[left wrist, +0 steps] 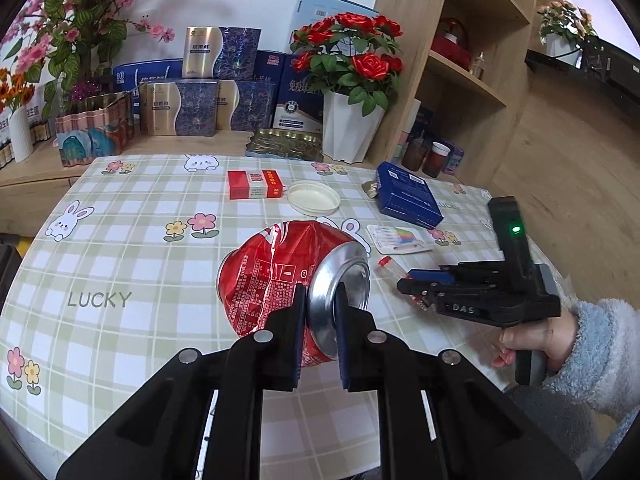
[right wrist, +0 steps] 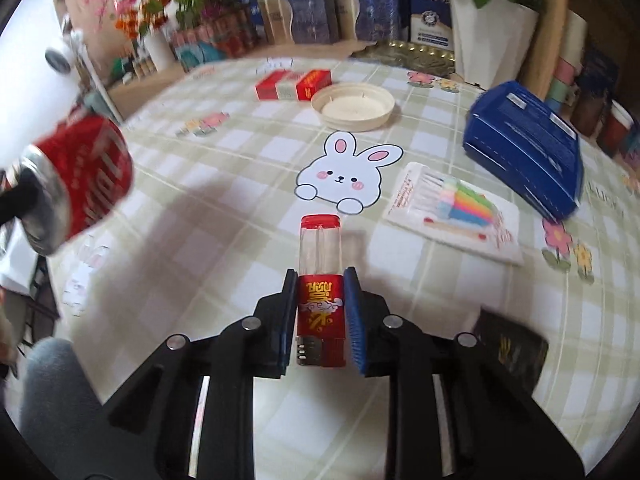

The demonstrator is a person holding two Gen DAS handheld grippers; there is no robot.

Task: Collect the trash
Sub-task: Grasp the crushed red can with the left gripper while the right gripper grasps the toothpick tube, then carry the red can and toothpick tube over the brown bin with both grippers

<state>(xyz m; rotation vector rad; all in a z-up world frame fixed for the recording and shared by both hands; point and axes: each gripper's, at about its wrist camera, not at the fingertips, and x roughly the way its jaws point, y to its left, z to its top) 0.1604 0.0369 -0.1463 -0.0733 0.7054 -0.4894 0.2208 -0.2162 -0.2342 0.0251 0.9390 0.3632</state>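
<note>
A crushed red soda can [left wrist: 264, 276] hangs above the checked tablecloth [left wrist: 120, 240], with my left gripper [left wrist: 320, 292] shut on its silver rim. The same can [right wrist: 92, 172] shows at the left edge of the right wrist view. A red lighter [right wrist: 320, 240] with a clear body lies on the cloth in front of the bunny print. My right gripper [right wrist: 321, 272] is shut on its labelled lower half, one pad on each side. In the left wrist view a hand holds the right gripper [left wrist: 404, 284] low at the table's right side, over the lighter [left wrist: 390, 264].
On the cloth lie a red cigarette box [left wrist: 256, 184], a cream lid [left wrist: 313, 197], a blue box [left wrist: 408, 196] and a pack of coloured candles [left wrist: 396, 238]. A dark packet [right wrist: 512, 352] lies right of my right gripper. Boxes, a tin tray and a white rose pot [left wrist: 348, 128] line the back.
</note>
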